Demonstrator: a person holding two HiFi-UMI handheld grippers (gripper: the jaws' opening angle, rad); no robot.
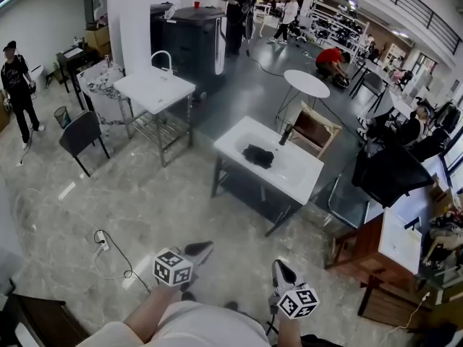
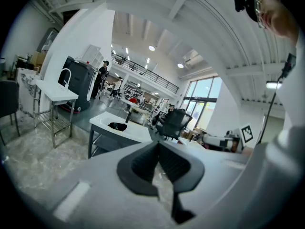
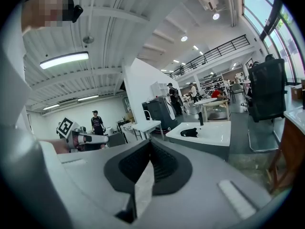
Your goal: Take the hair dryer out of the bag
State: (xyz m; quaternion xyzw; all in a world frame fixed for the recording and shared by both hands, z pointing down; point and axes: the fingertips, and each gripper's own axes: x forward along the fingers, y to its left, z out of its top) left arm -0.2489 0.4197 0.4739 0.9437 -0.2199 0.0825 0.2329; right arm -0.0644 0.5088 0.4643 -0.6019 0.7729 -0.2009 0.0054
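A: Entry: gripper state. Left gripper (image 1: 202, 249): jaws together, pads meeting, nothing between them. Right gripper (image 1: 282, 270): the same, jaws pressed together and empty. Confirm?

B: Confirmed from both gripper views. Each pair of black pads closes to a seam, and only floor (image 1: 145, 201) and room show past it. In the head view both grippers sit low, side by side and close to the person's body. Their tips point forward toward the white table (image 1: 304, 183).

A: Location of the task item?

B: Black bag (image 1: 257, 155) lies slumped on the white table, roughly in the middle of its recessed top. The hair dryer itself cannot be made out; only the bag's dark outside shows. A dark upright object (image 1: 286, 134) stands near the table's far edge, just beyond the bag and a little to its right, apart from it.

A: Bag relative to the grippers?

B: Well apart. A wide stretch of marbled floor lies between the jaw tips and the table's near edge. In the head view the bag is ahead of both grippers, above the gap between them and somewhat nearer the right gripper's line. In the left gripper view it shows up and left of the closed jaws. In the right gripper view it shows up and right of them. Neither gripper touches bag or table.
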